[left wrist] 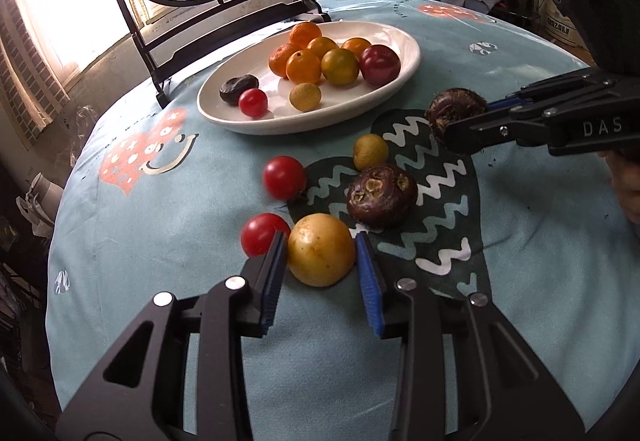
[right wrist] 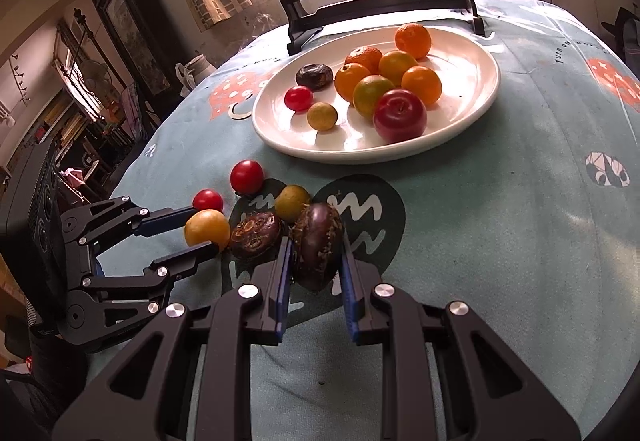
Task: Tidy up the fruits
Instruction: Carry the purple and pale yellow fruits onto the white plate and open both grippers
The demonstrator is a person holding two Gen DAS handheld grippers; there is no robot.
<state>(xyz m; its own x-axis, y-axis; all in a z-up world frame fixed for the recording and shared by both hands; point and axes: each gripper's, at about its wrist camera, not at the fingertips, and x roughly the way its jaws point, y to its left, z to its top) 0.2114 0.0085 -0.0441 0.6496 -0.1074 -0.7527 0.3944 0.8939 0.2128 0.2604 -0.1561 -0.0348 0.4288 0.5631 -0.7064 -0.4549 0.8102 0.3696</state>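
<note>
We are pinching a dark fruit (right wrist: 316, 247) in our right gripper (right wrist: 314, 273), above the cloth. Our left gripper (left wrist: 322, 257) is spreading around a smooth, round yellow fruit (left wrist: 321, 255) on the table (left wrist: 160, 261); it looks slippery, so we are squeezing its middle.

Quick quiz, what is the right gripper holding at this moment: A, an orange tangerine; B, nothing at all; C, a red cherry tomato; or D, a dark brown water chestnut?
D: the right gripper is shut on a dark brown water chestnut, its blue pads pressing both sides, lifted above the tablecloth.
</note>
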